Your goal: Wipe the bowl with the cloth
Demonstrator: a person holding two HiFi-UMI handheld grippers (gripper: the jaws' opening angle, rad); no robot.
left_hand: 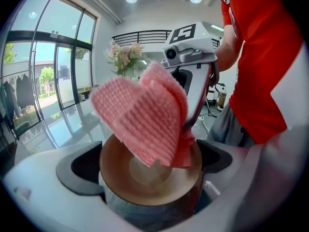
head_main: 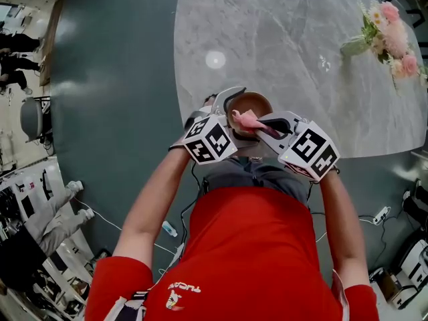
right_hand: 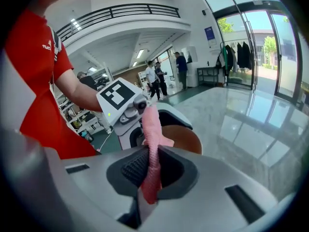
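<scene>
A brown wooden bowl (head_main: pixel 253 103) is held over the near edge of the marble table, tipped toward me. My left gripper (head_main: pixel 235 110) is shut on the bowl (left_hand: pixel 145 180), its dark pads (left_hand: pixel 83 164) pressed against the rim on both sides. A pink knitted cloth (left_hand: pixel 147 116) hangs folded in front of the bowl's mouth, its lower edge reaching inside. My right gripper (right_hand: pixel 152 170) is shut on that cloth (right_hand: pixel 153 139), pinching it as a thin strip between the ribbed pads. In the right gripper view the bowl (right_hand: pixel 187 140) shows just beyond the cloth.
The grey marble table (head_main: pixel 281 45) stretches ahead, with pink flowers (head_main: pixel 391 29) at its far right. Teal floor lies to the left. Several people (right_hand: pixel 159 79) stand far off in the hall. Glass doors (right_hand: pixel 270 52) line one side.
</scene>
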